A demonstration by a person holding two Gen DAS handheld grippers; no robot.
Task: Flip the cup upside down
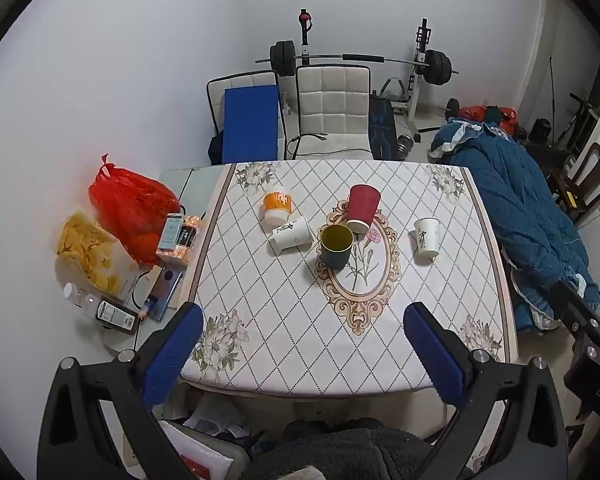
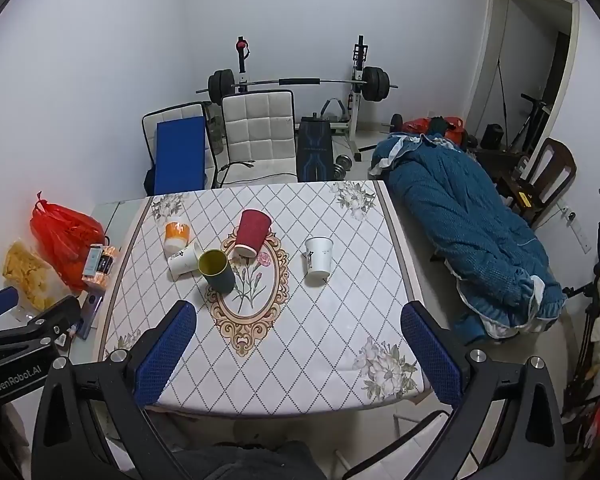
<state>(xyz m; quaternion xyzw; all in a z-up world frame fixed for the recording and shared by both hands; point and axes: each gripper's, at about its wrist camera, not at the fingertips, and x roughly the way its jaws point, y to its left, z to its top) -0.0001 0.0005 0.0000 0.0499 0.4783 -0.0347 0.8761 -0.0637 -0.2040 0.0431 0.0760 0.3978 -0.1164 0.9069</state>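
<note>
Several cups stand on the patterned tablecloth [image 1: 284,320]. A dark cup with a yellow inside [image 1: 336,246] [image 2: 217,271] stands mouth up near the middle. A red cup [image 1: 363,209] [image 2: 252,233], an orange cup [image 1: 277,207] [image 2: 176,236] and a white printed cup [image 1: 427,241] [image 2: 318,260] stand mouth down. Another white cup [image 1: 291,236] [image 2: 185,261] lies tilted beside the dark cup. My left gripper [image 1: 303,316] and right gripper [image 2: 298,312] are both open and empty, held above the table's near edge, well short of the cups.
A red bag [image 1: 134,208], a chip bag [image 1: 90,252], bottles and boxes lie on a side surface left of the table. White chairs [image 1: 332,108], a blue pad and a barbell rack stand behind. A blue quilt [image 2: 472,240] lies to the right.
</note>
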